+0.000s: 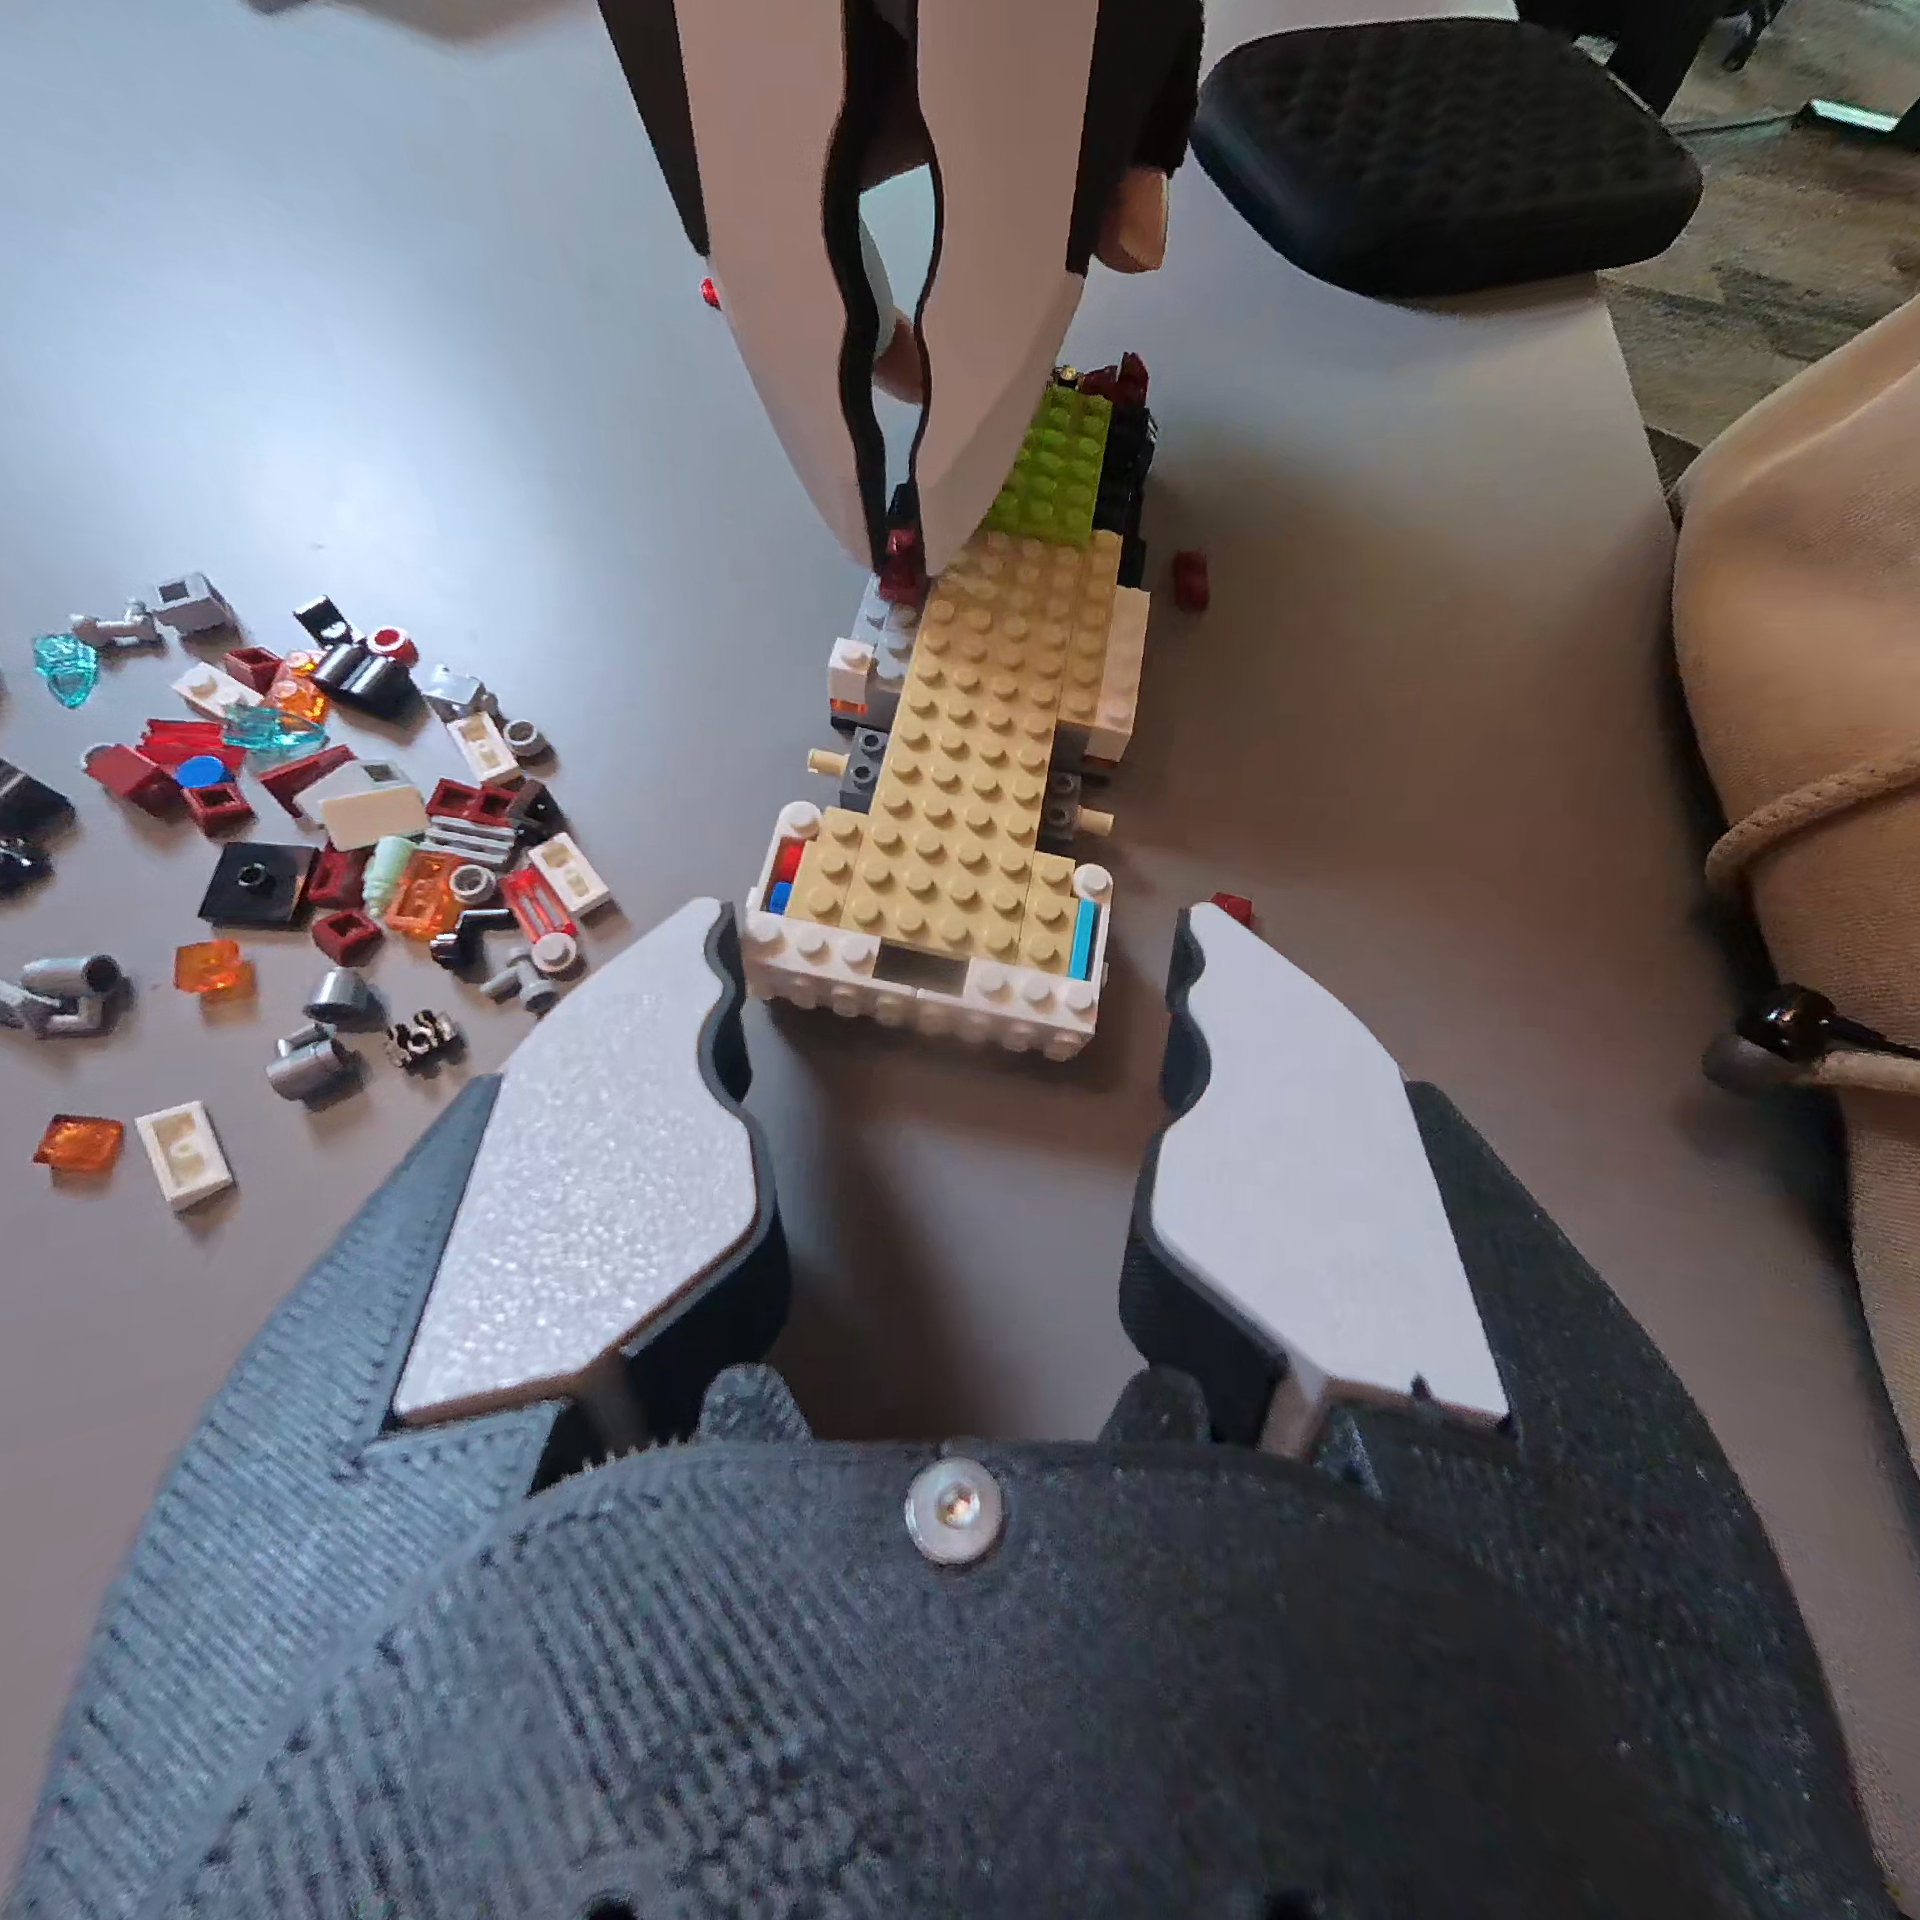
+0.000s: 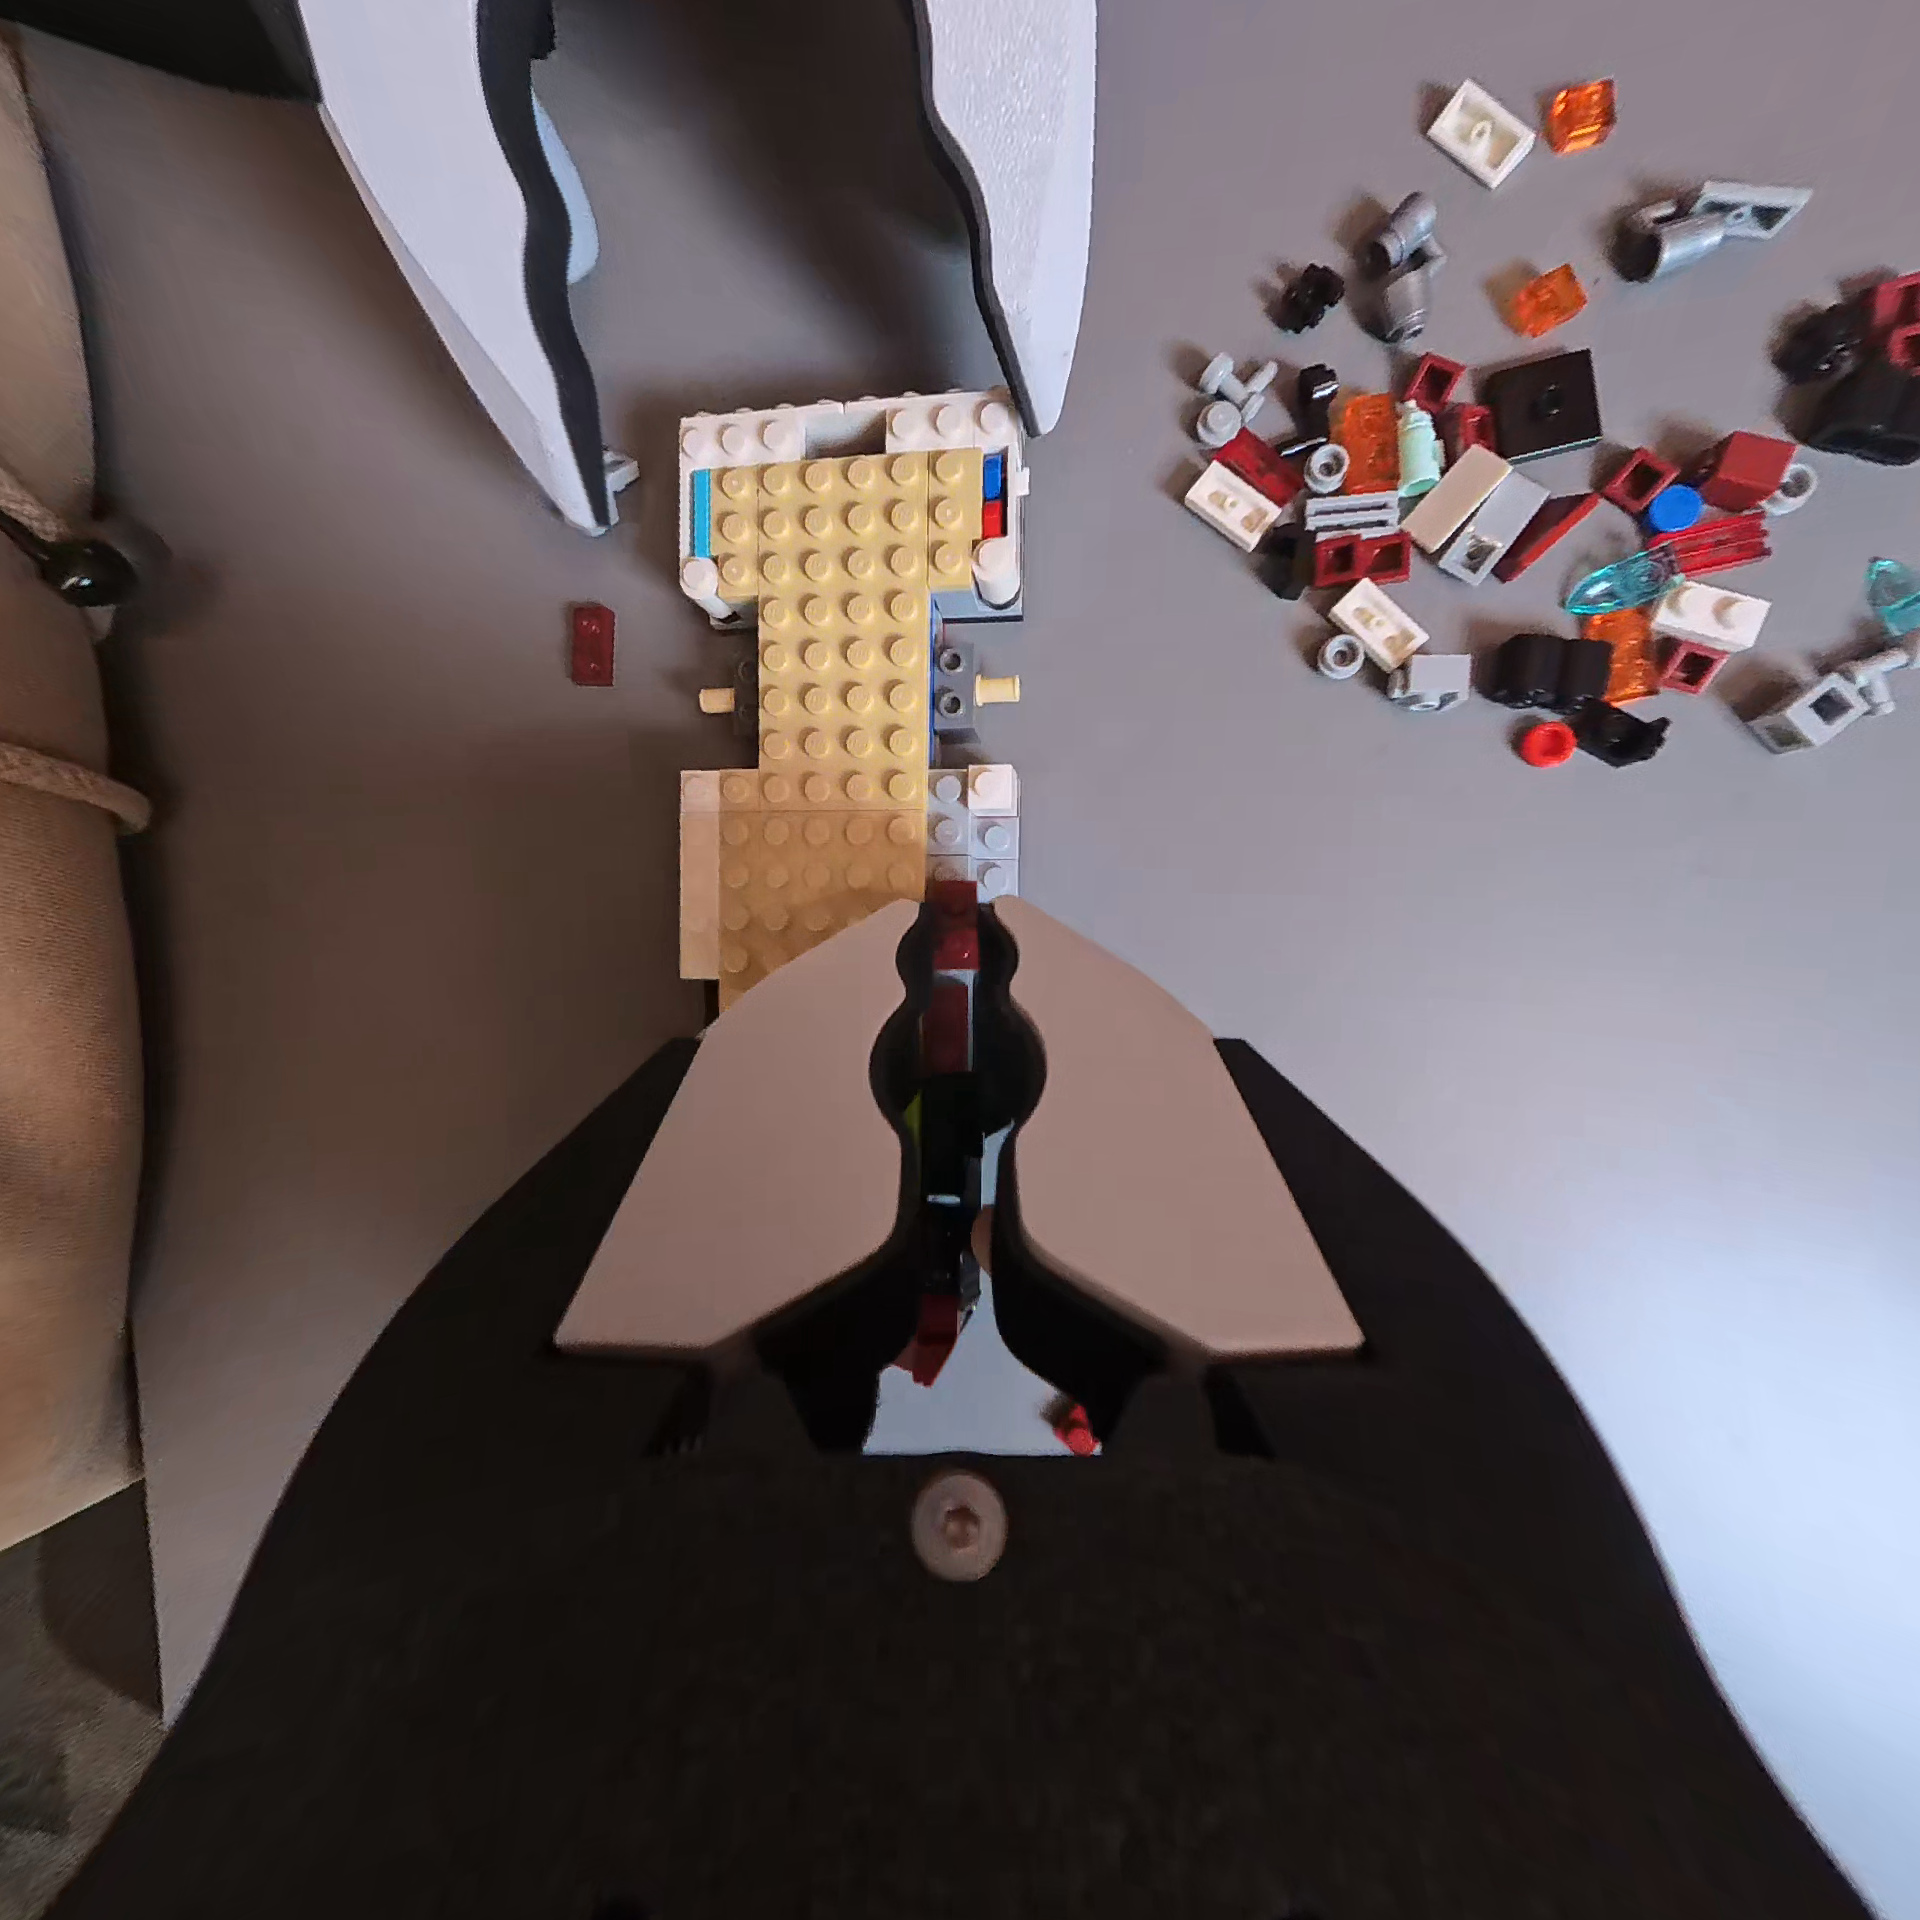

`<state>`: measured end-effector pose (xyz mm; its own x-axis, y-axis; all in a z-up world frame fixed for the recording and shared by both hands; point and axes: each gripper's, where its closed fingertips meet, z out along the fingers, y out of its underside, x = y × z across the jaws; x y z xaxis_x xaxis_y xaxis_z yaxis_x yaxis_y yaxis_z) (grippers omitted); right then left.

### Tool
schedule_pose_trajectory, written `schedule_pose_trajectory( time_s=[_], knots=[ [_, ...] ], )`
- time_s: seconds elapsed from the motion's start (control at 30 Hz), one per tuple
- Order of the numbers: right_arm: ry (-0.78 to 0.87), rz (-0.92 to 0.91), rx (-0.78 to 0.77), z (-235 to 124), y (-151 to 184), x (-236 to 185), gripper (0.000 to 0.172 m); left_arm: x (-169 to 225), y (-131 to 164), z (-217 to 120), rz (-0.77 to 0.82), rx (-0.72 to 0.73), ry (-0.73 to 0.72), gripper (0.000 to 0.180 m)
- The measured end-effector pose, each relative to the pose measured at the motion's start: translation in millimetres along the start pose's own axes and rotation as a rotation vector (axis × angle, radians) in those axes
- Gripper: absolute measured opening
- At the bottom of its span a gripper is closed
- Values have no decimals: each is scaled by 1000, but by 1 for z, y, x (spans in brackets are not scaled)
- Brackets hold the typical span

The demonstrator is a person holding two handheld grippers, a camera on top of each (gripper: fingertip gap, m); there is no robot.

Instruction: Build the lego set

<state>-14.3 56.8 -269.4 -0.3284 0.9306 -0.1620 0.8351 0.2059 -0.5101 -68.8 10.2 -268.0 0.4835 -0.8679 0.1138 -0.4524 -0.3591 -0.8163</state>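
While the long tan studded brick model (image 1: pixel 966 748) lies flat on the grey tabletop (image 1: pixel 416 364), the two grippers sit at opposite ends of it. In the left wrist view, the left gripper (image 1: pixel 961 971) has its white fingers (image 1: pixel 634 1049) spread wide, one either side of the model's near white-brick end wall (image 1: pixel 925 992); the left-hand one is right up against the wall's corner and the right-hand one stands clear of it, so nothing is actually being squeezed. At the far end the right gripper (image 1: pixel 902 566) comes down from above with its fingers nearly together, pinching a small dark red brick piece (image 1: pixel 900 561) right at the model's left edge, next to the light grey bricks (image 1: pixel 891 634). From the right wrist view you see that same dark red piece (image 2: pixel 954 925) poking out between the tips, sitting over the strip of grey studs. A lime green plate (image 1: pixel 1055 462) and some black and dark red bits make up the model's far section. Off to the left there's a scattered pile of loose small bricks (image 1: pixel 343 821) in dark red, white, grey, black, clear orange and clear turquoise. A couple of stray dark red pieces (image 1: pixel 1191 578) lie on the right of the model. Further right is a tan fabric bag with a drawstring cord (image 1: pixel 1808 831), and a black mesh chair seat (image 1: pixel 1444 156) sits beyond the tabletop's far edge.
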Motion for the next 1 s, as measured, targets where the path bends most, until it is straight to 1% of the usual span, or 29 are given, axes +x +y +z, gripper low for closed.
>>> schedule_pose_trajectory(
  time_s=[0.4,0.8,1.0],
  knots=[
    [-62,-23,-87,0,4,-3,8,-1,1,1,24,-15,-25,77],
    [-167,35,-101,-2,7,-8,13,-1,2,1,32,-20,-34,76],
    [-178,46,-99,-3,7,-7,9,-2,4,4,52,-31,-45,77]
  ],
)
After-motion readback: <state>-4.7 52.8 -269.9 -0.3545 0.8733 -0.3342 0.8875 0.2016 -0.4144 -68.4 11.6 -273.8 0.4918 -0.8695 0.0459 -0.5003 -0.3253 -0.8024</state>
